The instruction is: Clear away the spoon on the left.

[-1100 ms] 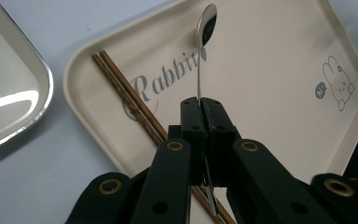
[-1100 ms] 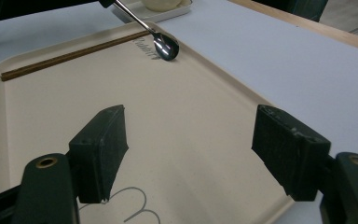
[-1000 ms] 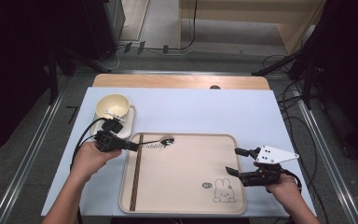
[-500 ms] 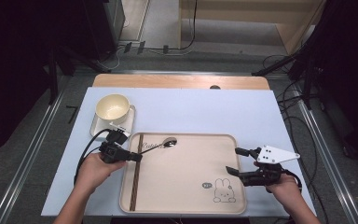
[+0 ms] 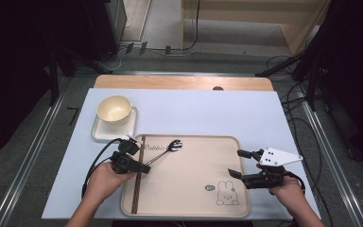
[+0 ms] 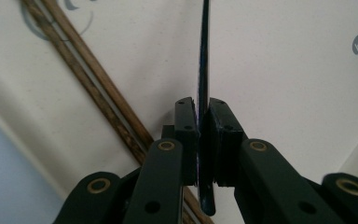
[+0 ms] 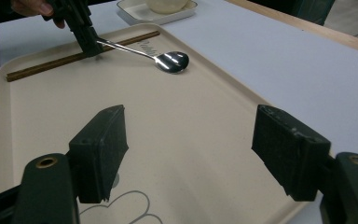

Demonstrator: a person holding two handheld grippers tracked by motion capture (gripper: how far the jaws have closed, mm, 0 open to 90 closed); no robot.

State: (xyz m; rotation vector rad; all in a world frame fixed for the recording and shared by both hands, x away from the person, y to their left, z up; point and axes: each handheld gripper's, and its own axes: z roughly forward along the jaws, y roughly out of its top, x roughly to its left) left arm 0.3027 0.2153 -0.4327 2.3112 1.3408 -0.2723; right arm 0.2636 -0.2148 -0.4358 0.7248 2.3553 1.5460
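A metal spoon (image 5: 164, 152) lies slanted on the beige tray (image 5: 189, 189), bowl toward the far side. My left gripper (image 5: 144, 166) holds the end of its handle at the tray's left. In the left gripper view the pads (image 6: 189, 123) sit tight on the thin handle (image 6: 204, 46); the jaws have just been opening slightly, with the handle still between them. Beside it lie dark wooden chopsticks (image 5: 137, 184) (image 6: 88, 79). My right gripper (image 5: 235, 163) (image 7: 191, 121) hovers open over the tray's right side, nothing between its pads. The right gripper view has the spoon (image 7: 172, 60) and left gripper (image 7: 91, 46) farther off.
A cream bowl (image 5: 114, 109) stands on a small square white dish (image 5: 99, 133) beyond the tray's left corner. A rabbit print (image 5: 227, 193) marks the tray's near right. The white tabletop (image 5: 217, 113) stretches behind the tray to a wooden edge (image 5: 179, 82).
My left hand has moved nearer to me and lower, bringing the spoon's handle over beside the chopsticks while its bowl stayed about where it was. The right gripper has not moved.
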